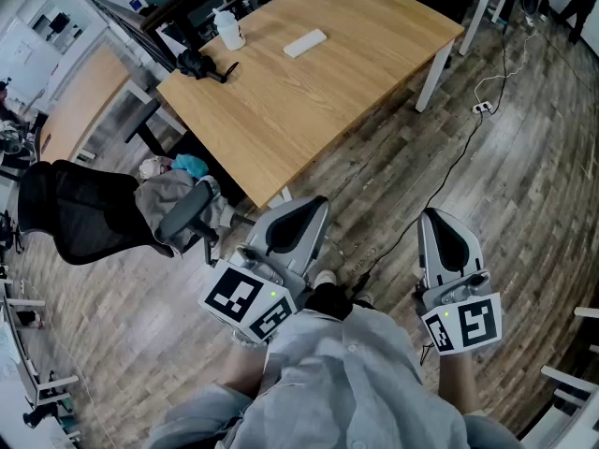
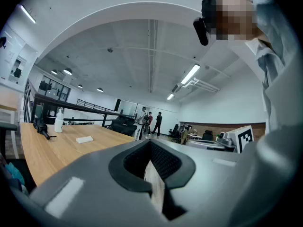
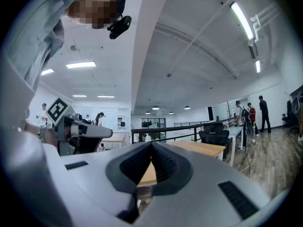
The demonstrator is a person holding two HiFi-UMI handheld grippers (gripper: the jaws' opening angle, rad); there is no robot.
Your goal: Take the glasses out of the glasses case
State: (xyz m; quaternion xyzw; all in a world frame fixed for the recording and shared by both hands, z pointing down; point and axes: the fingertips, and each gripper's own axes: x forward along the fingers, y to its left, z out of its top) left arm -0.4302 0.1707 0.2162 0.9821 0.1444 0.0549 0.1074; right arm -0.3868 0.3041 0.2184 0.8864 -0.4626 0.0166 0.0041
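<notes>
1. Head view: the left gripper (image 1: pixel 312 211) and the right gripper (image 1: pixel 437 218) are held level in front of the person, both clenched on nothing. A flat white case (image 1: pixel 305 42) lies on the wooden table (image 1: pixel 328 120), well ahead of both.
2. Left gripper view: its jaws are pressed together and empty. The case sits far ahead, off to their left.
3. Right gripper view: its jaws are closed and empty, with the table beyond their tips.
</notes>
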